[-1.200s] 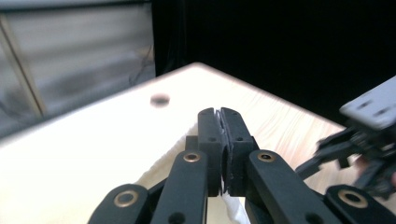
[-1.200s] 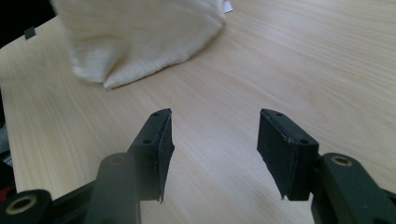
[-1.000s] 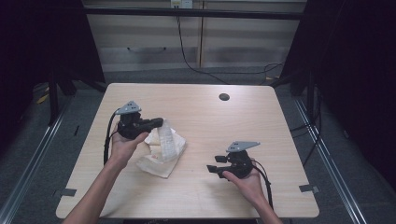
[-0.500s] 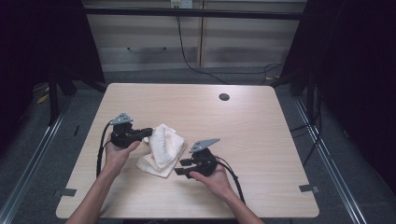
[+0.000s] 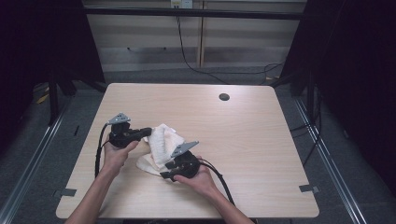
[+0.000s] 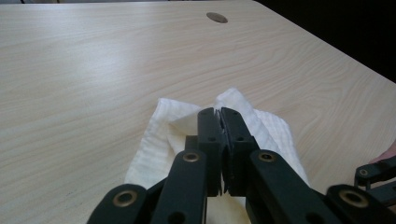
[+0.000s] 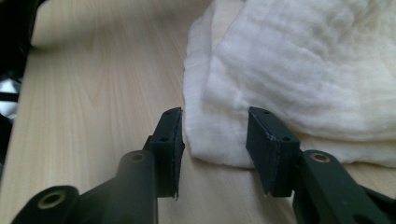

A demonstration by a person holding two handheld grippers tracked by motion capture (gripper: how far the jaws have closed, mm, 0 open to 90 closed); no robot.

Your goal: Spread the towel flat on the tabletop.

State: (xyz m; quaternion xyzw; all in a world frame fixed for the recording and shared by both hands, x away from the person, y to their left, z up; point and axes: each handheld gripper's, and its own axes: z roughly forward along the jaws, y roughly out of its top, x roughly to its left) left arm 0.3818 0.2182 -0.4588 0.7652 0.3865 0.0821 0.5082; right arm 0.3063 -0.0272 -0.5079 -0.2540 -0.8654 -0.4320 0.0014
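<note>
High view: left gripper [image 5: 148,131] clamped on cloth [image 5: 161,144] fold at its 10 o'clock edge — right gripper [image 7: 215,140] half open, jaws just narrowed, straddling 6 o'clock corner. Next, I judge: pinch corner.

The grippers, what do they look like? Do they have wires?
Both are black. The left gripper and the right gripper each carry a grey three-cornered plate on top and trail a black cable toward the table's near edge. In the gripper views, flat black arms with round brass-coloured rivets end in blocky black pads with small screw holes. The forearms are bare, with no sleeves in view.
</note>
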